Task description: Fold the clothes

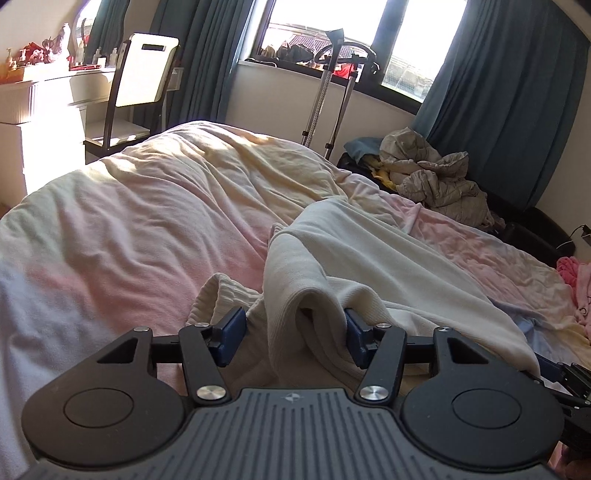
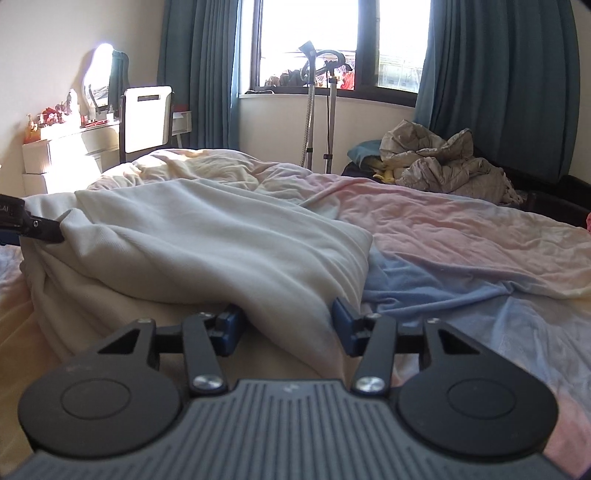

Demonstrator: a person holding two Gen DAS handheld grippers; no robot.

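1. My left tongs [image 1: 295,334] have a bunched ridge of the cream garment [image 1: 354,266] between their blue pads; the right pad touches the cloth, but the fold hides the left pad's contact, so I cannot tell whether they grip.
2. My right tongs [image 2: 288,325] straddle a hanging corner of the same garment [image 2: 207,236]. The left pad is tucked under the cloth and the right pad stands just clear, so they are half-wide and not pinching.
3. In the right view, only a dark tip of my left tongs shows at the left edge, touching the garment's far corner.
4. The garment lies on the bed [image 1: 140,206], rumpled, doubled over itself, ribbed at its edges. What kind of clothing it is stays unclear.
5. A grey crumpled heap [image 2: 443,166] lies beyond the bed by the curtain [image 2: 498,81]; I cannot make out what it is.
6. Glare washes out the window [image 1: 325,26] and the desk [image 1: 44,96].
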